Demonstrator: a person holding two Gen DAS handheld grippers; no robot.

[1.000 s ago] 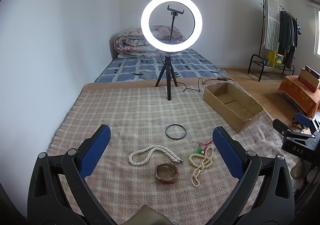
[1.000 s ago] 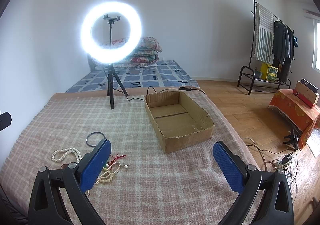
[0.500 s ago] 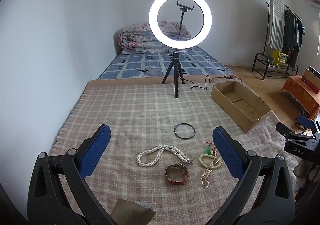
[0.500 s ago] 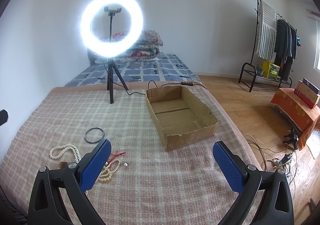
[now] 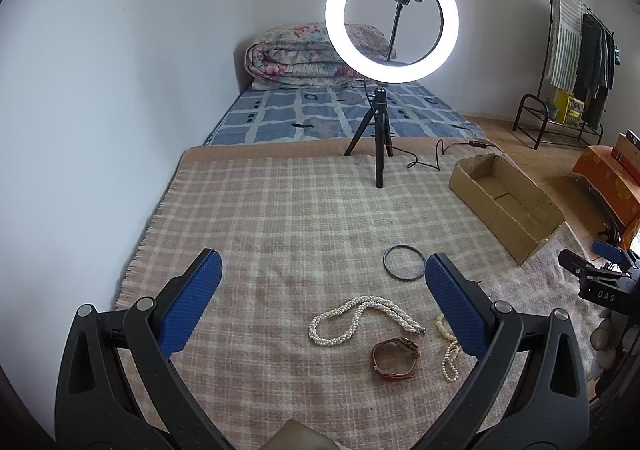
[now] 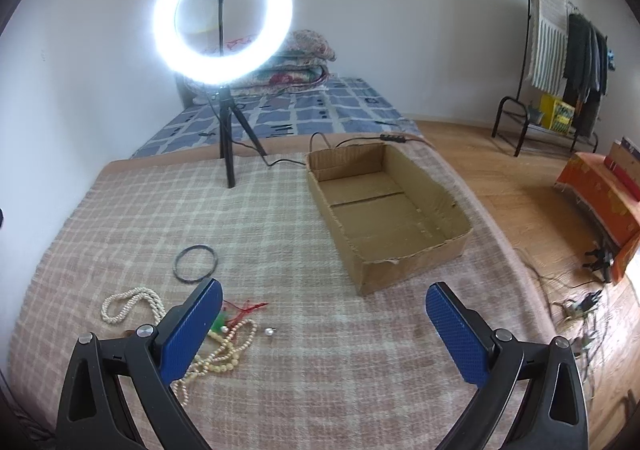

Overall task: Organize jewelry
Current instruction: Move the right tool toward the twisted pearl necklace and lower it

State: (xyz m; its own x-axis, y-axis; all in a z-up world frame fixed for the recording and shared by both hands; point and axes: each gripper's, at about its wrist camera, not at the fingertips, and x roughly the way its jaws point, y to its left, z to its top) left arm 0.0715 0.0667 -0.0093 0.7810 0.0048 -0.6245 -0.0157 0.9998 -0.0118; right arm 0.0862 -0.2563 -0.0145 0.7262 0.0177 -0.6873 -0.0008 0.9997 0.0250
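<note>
Both tongs gape empty above a white twisted pearl necklace [image 5: 362, 320].

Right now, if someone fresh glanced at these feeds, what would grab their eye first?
The glowing ring light on its tripod, standing at the far edge of the checked blanket, dominates both views. Next comes the empty cardboard box to its right. Nearer, the jewelry lies loose: a black bangle, a white pearl necklace and a brown leather bracelet, with both tongs open above them.
</note>
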